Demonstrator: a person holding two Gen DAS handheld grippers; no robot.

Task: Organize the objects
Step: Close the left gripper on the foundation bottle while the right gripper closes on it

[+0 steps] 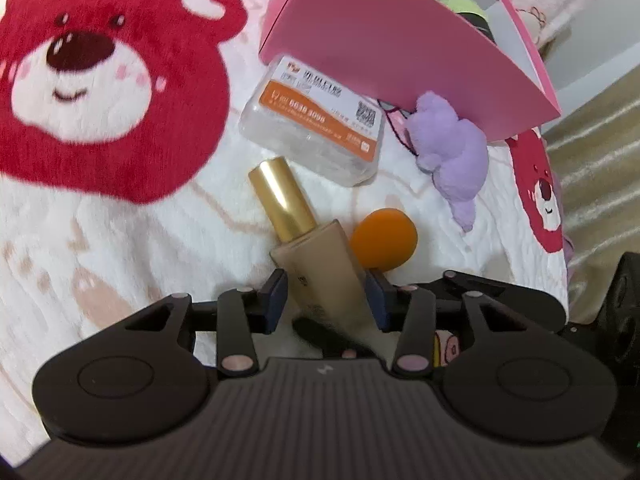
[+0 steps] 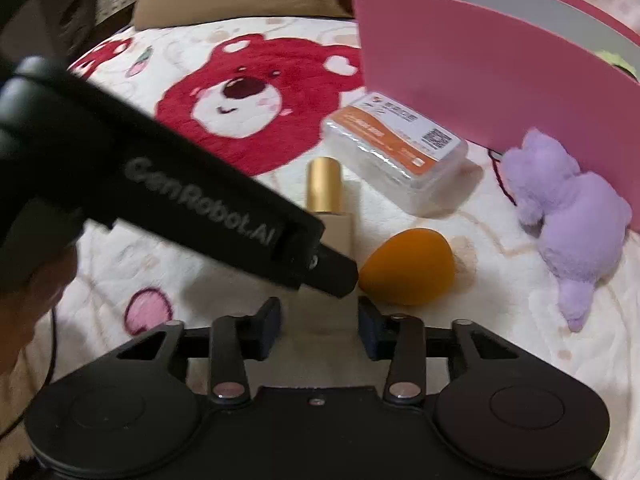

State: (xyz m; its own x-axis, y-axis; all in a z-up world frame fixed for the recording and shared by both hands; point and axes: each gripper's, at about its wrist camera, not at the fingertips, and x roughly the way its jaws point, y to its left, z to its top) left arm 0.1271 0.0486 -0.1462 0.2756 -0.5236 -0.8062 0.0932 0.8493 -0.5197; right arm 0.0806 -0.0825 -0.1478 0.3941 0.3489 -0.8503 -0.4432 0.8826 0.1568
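A beige foundation bottle (image 1: 320,268) with a gold cap (image 1: 280,196) lies on a white bear-print blanket (image 1: 120,220). My left gripper (image 1: 326,300) is shut on the bottle's body, with a blue pad pressed on each side. In the right wrist view the same bottle (image 2: 340,228) runs back between my right gripper's (image 2: 320,320) pads, which are shut on its lower body. The left gripper's black finger (image 2: 336,272) crosses in front and hides the bottle's middle. An orange makeup sponge (image 1: 384,244) (image 2: 408,268) rests just right of the bottle.
A clear plastic box with an orange label (image 1: 316,124) (image 2: 400,156) lies beyond the gold cap. A purple plush toy (image 1: 452,152) (image 2: 576,220) sits to the right, against an open pink box (image 1: 380,32) (image 2: 480,80). The blanket's edge (image 1: 560,200) drops off at right.
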